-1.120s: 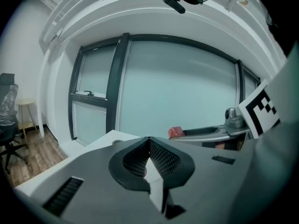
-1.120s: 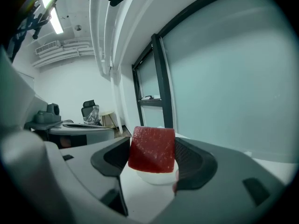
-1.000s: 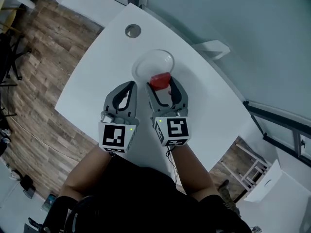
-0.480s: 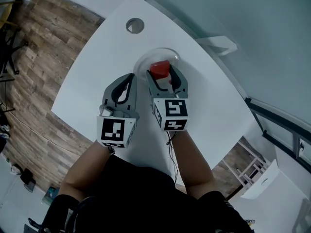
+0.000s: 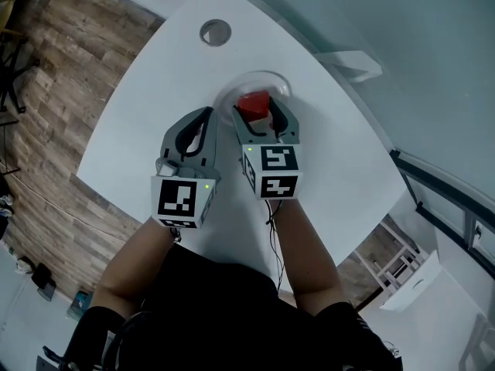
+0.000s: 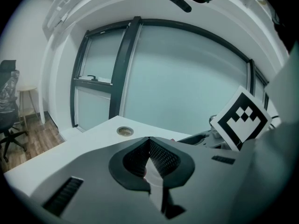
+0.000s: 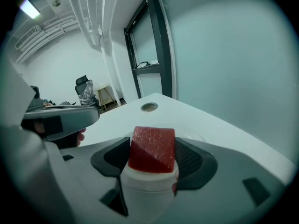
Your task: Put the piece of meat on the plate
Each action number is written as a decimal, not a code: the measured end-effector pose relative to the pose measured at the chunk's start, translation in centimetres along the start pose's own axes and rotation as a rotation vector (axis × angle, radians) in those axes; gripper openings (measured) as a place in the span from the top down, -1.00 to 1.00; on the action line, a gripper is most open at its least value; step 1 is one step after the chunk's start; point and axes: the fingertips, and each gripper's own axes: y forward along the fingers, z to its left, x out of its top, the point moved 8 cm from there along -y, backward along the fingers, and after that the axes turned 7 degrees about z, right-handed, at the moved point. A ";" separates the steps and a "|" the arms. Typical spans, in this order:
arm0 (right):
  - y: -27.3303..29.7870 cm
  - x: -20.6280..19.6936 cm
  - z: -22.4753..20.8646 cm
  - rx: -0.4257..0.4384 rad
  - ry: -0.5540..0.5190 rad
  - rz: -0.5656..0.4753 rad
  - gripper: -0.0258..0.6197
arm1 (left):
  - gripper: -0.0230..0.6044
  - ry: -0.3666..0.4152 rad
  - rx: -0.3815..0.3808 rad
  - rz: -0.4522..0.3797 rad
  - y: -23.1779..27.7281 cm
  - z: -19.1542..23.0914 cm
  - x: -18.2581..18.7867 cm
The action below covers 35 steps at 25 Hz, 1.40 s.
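Observation:
A red cube of meat on a white fatty base is clamped between the jaws of my right gripper, which is shut on it. In the head view it hovers over the near part of a clear glass plate on the white table. The right gripper view shows the meat filling the gap in my right gripper, with the plate's rim just beyond. My left gripper rests left of the plate, shut on nothing; its jaws meet at the tips.
A round cable grommet sits in the table beyond the plate. Wooden floor lies past the table's left edge, and a glass wall stands to the right. An office chair is far off.
My right gripper has carried the meat forward, further over the plate. The left gripper has kept its place beside it, still shut.

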 end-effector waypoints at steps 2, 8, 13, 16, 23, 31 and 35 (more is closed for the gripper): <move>0.3 -0.1 0.1 -0.004 -0.008 0.021 0.00 | 0.93 -0.002 -0.004 -0.001 0.1 0.0 0.0; 0.9 0.0 0.2 -0.027 -0.039 0.077 0.00 | 0.93 -0.015 -0.007 0.002 0.1 0.1 -0.3; 1.9 0.4 0.1 -0.005 -0.028 0.160 0.00 | 0.93 -0.024 -0.007 0.005 0.2 0.3 -0.4; 2.2 0.8 0.1 -0.006 -0.041 0.183 0.00 | 0.93 -0.027 -0.005 0.005 0.4 0.3 -0.5; 2.4 1.2 0.6 -0.011 -0.049 0.211 -0.01 | 0.93 -0.030 -0.003 0.005 0.5 0.7 -0.5; 2.9 1.3 0.9 -0.005 -0.085 0.304 -0.01 | 0.93 -0.037 0.004 0.003 0.7 0.9 -0.5; 3.1 1.4 0.8 -0.013 -0.089 0.302 -0.01 | 0.93 -0.036 0.007 -0.001 0.6 0.8 -0.4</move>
